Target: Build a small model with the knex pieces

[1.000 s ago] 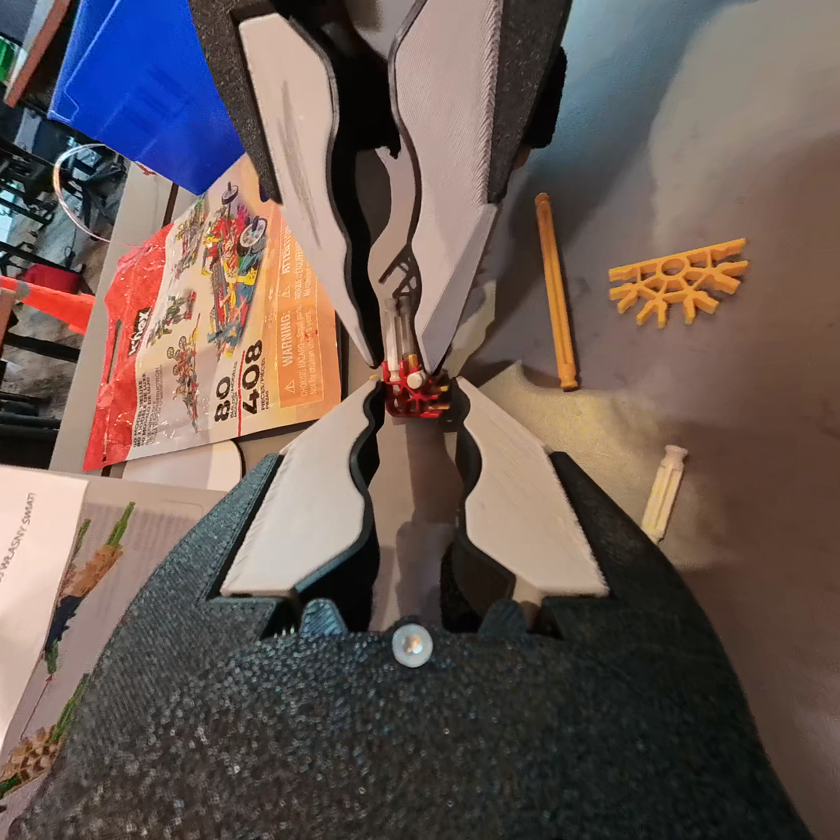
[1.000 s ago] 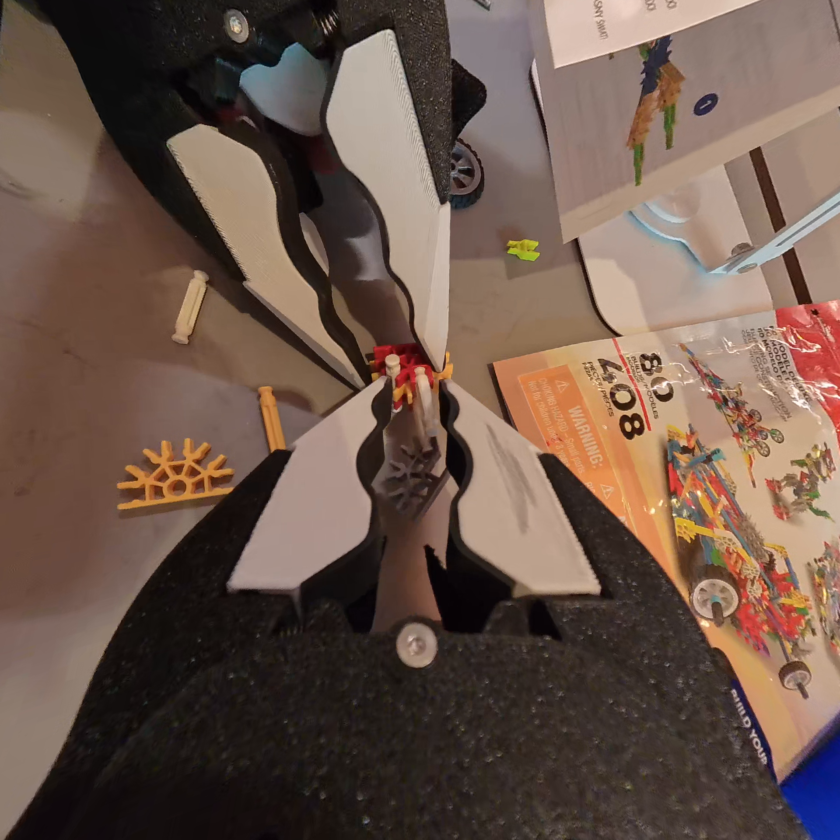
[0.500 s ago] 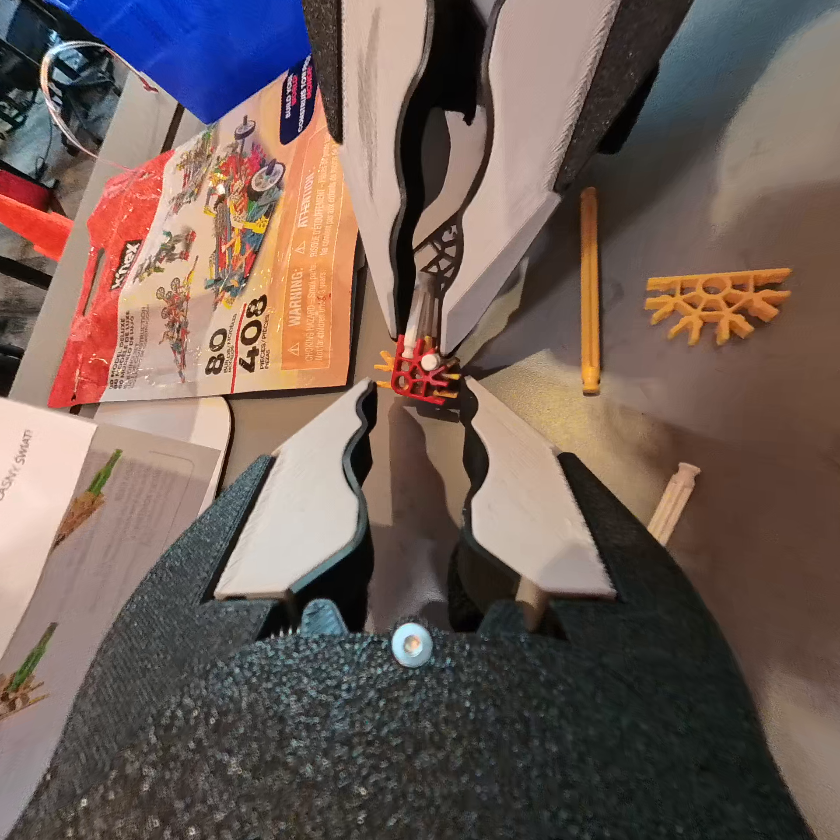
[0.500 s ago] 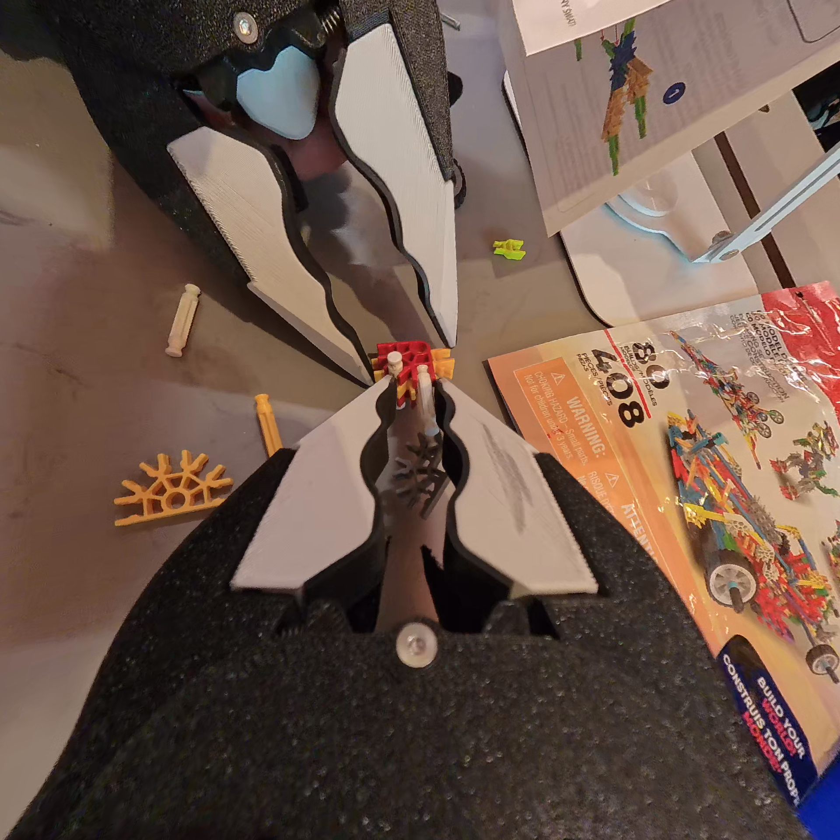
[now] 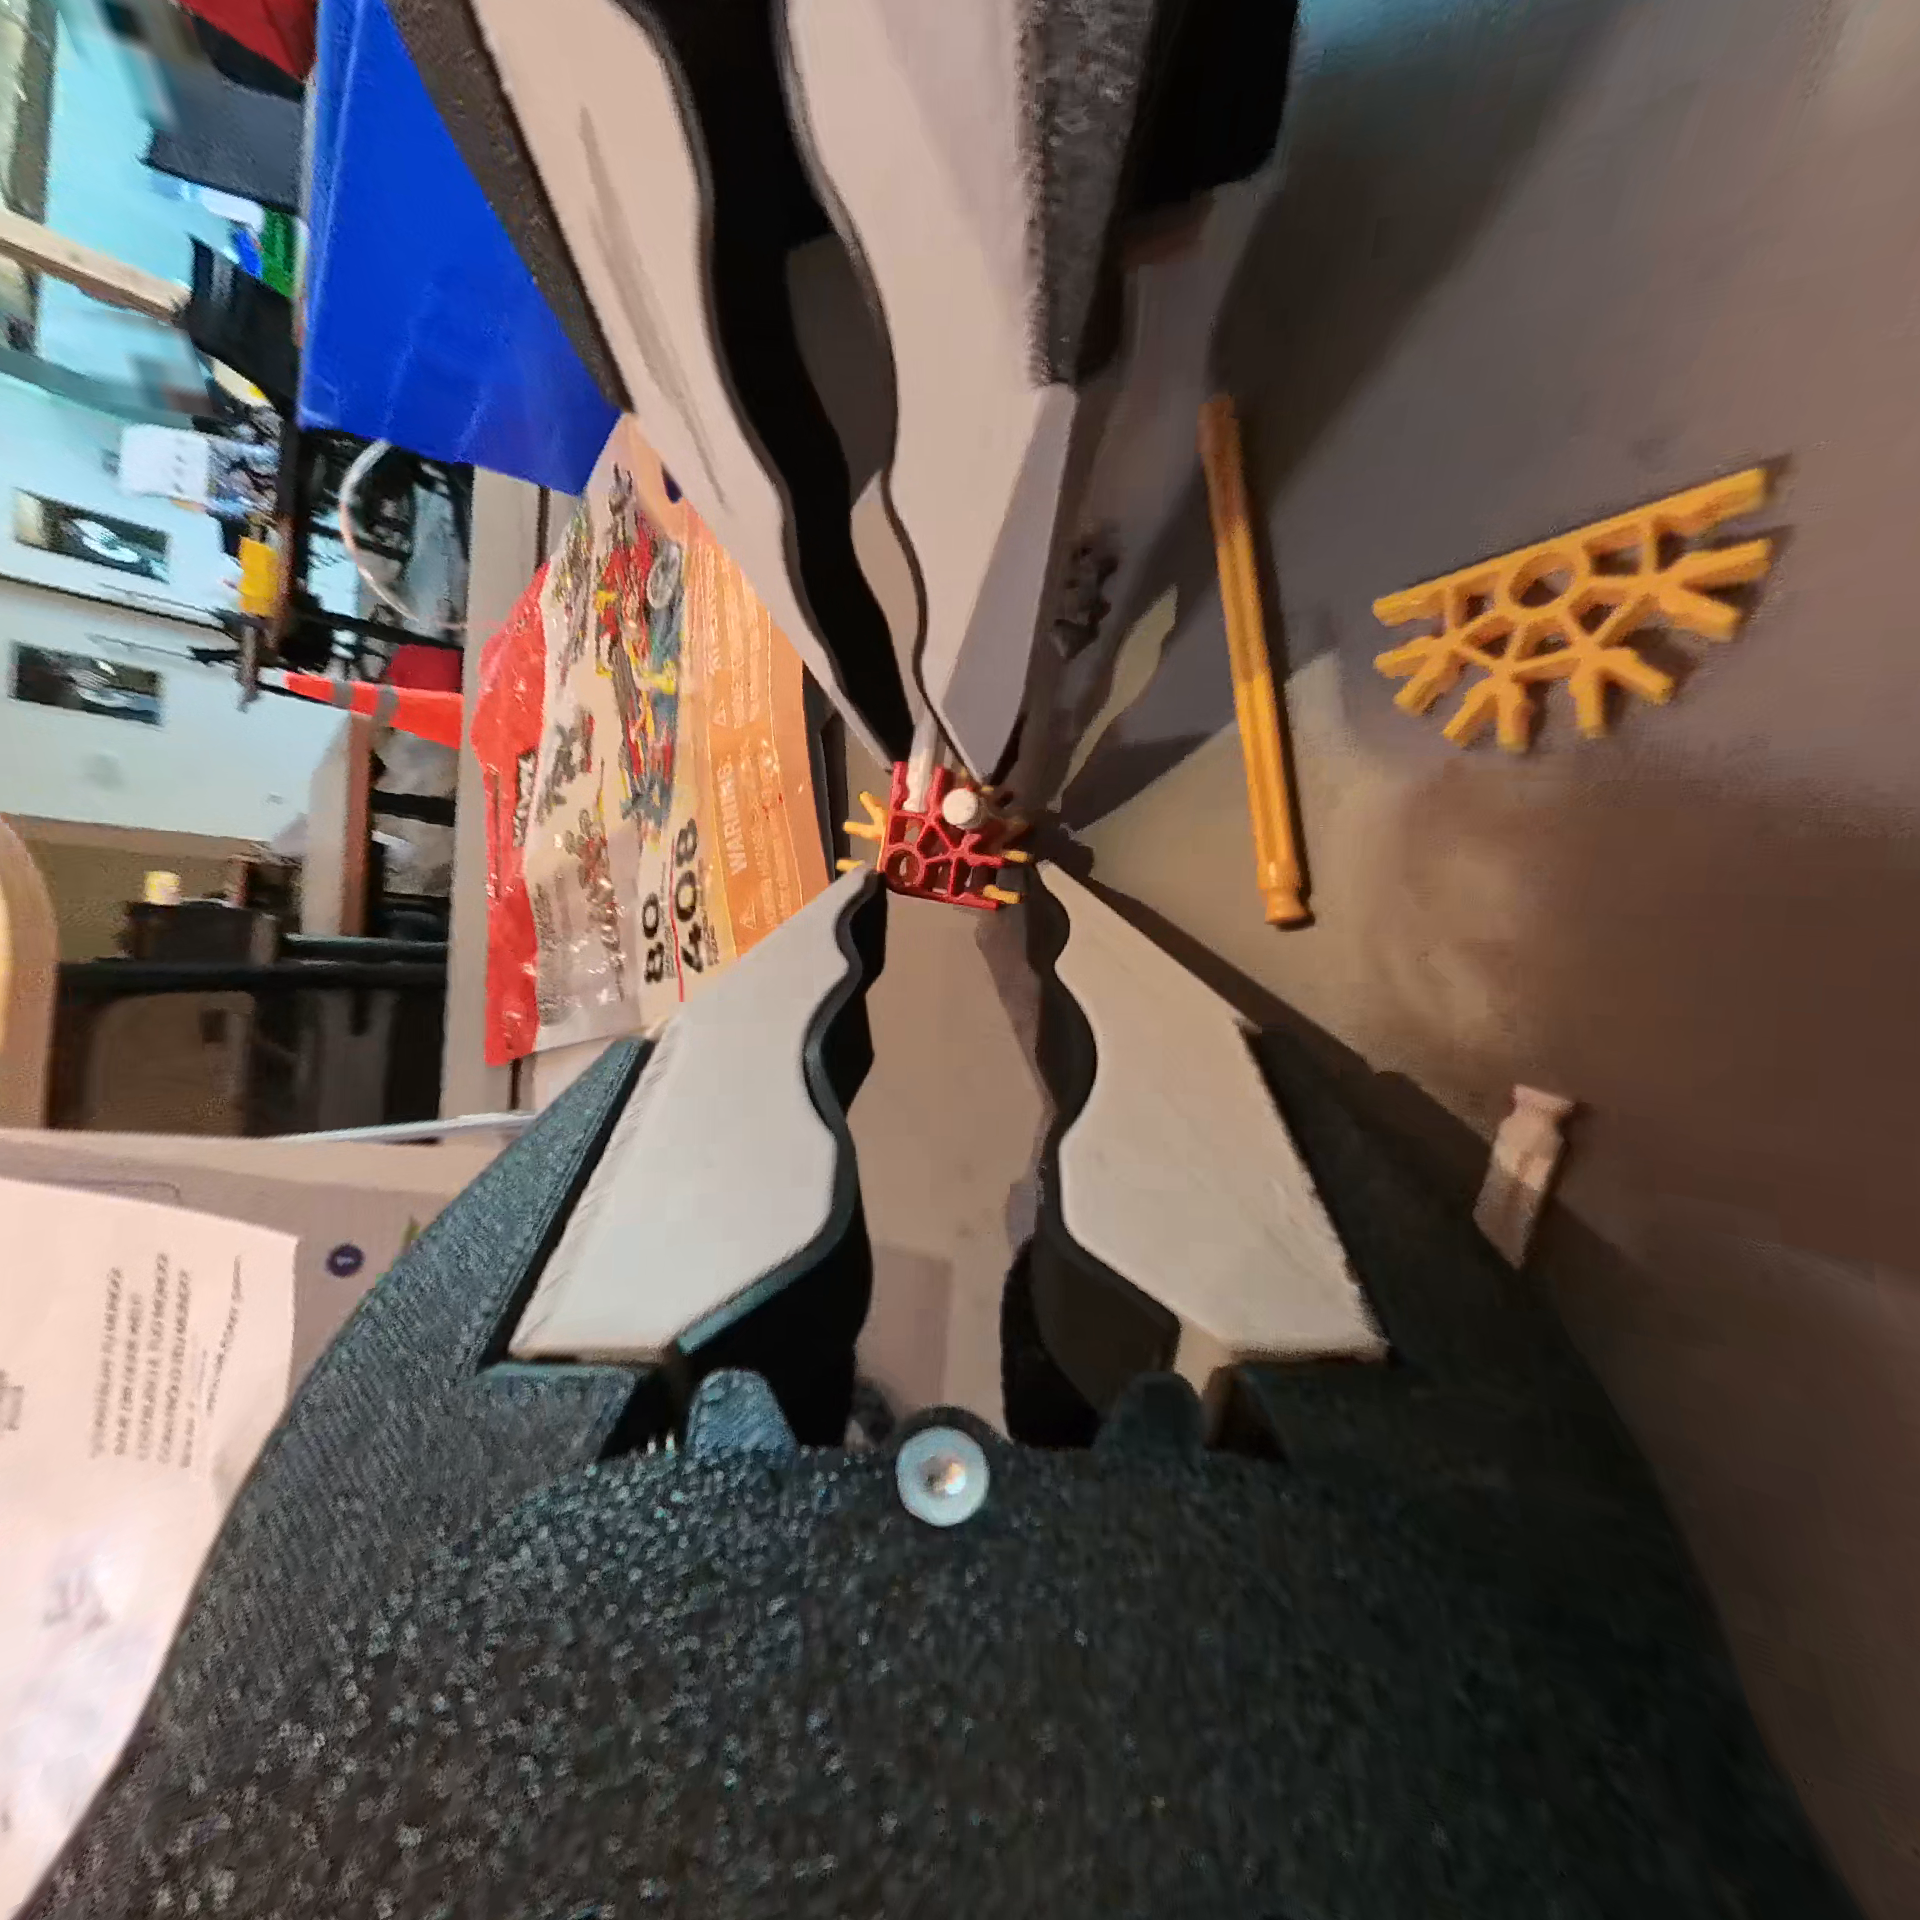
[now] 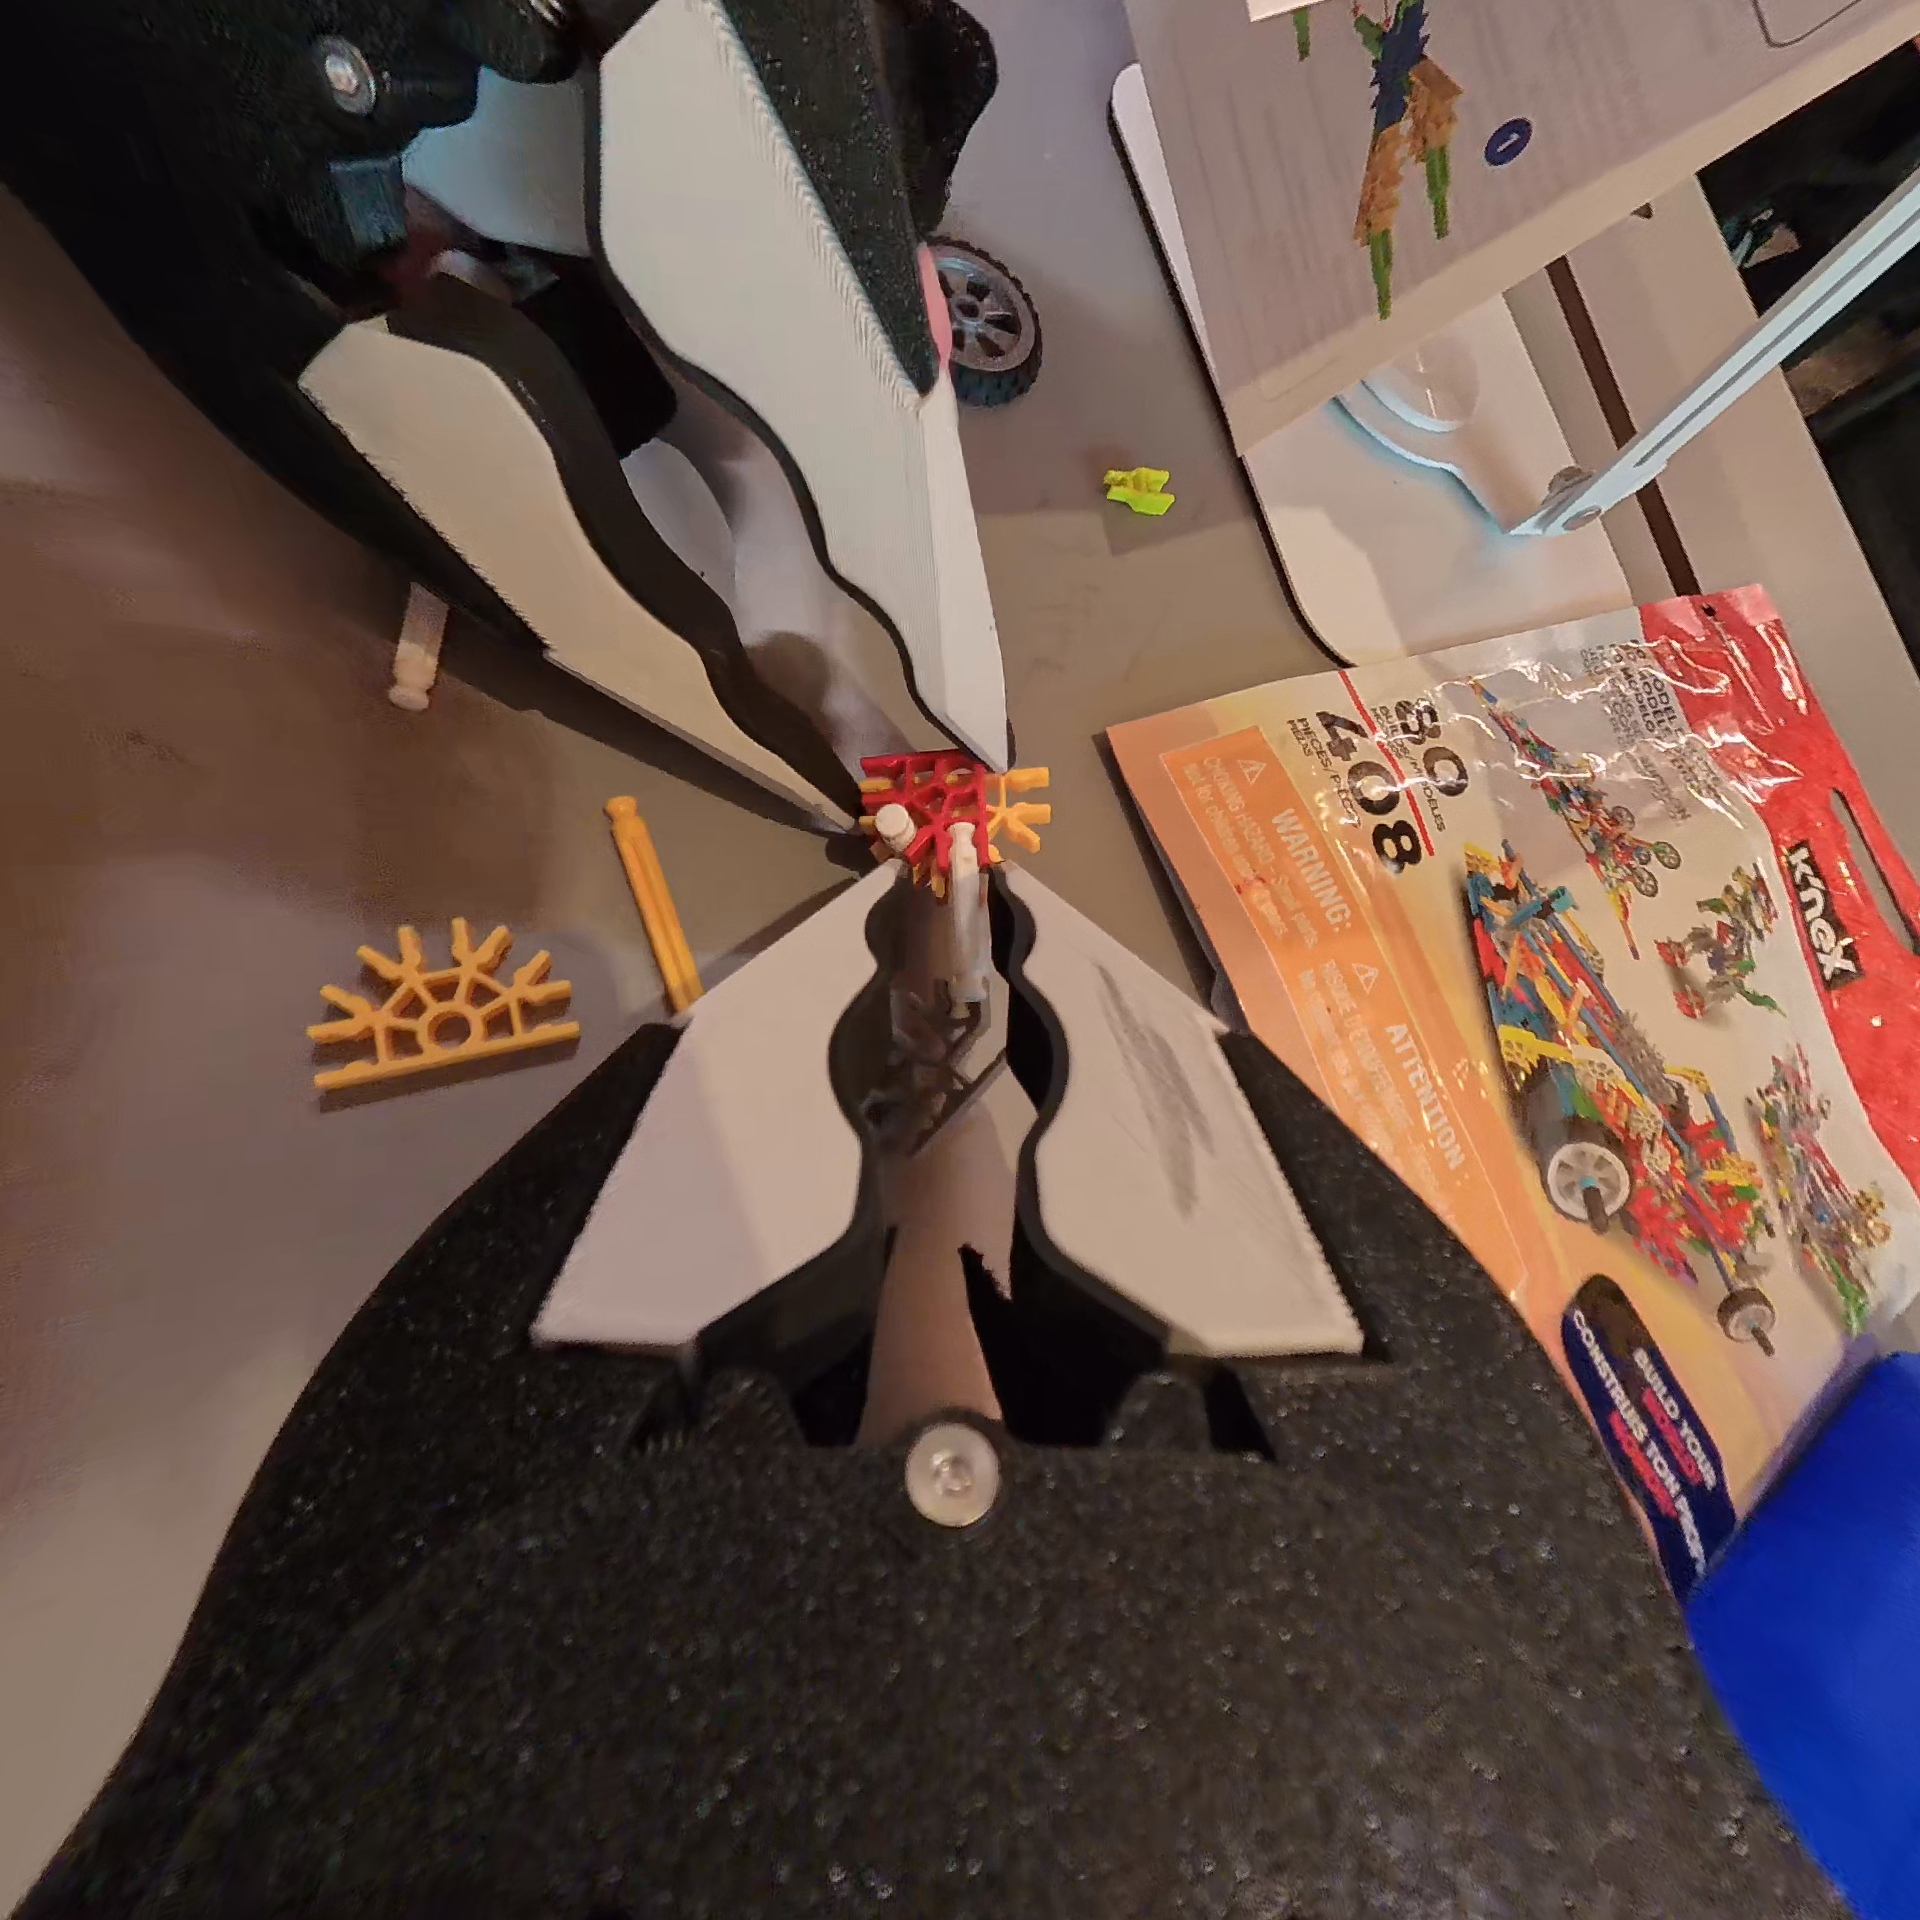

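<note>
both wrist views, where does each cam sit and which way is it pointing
Left wrist view: on the left gripper, looking along its fingers at the red and yellow assembly; right gripper opposite.
Right wrist view: on the right gripper, facing the same assembly; left gripper opposite.
Shared: yellow rod, yellow fan connector, printed bag.

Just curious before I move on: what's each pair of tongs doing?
Left tongs: around the red connector, grip cannot be told.
Right tongs: closed on the white rod.
</note>
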A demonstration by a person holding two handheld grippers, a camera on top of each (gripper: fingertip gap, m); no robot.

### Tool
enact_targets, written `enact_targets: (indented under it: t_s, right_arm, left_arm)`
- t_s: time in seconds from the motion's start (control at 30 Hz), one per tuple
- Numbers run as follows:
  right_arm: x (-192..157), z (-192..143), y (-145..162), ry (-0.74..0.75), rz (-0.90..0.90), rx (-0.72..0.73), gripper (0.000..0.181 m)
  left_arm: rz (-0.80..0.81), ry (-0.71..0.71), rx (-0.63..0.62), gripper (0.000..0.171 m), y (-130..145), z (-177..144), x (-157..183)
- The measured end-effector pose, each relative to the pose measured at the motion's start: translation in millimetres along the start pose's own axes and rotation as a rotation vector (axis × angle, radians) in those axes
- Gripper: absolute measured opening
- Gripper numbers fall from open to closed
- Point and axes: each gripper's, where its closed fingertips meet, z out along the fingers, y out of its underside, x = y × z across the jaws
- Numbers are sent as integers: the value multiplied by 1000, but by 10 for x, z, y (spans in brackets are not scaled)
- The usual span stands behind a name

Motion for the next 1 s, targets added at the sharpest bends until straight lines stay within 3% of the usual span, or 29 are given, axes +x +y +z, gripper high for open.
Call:
enact_targets:
  t_s: [0.3, 0.67, 0.77, 0.83, 1.0]
  right_arm:
    - [-54, -129, 77, 101, -83, -9, 7]
    - [-131, -166, 74, 273, -296, -26, 6]
    - [-142, -182, 89, 306, -342, -33, 6]
    - [-159, -191, 86, 321, -360, -29, 6]
    - [-222, -187, 75, 333, -421, -29, 5]
  left_arm:
    - [161, -82, 19, 25, -127, -1, 60]
    - [144, -34, 86, 32, -140, -100, 134]
    - [-53, 131, 99, 26, -13, -161, 199]
    - [-173, 147, 107, 42, 53, -200, 52]
    - [-432, 323, 194, 36, -165, -215, -3]
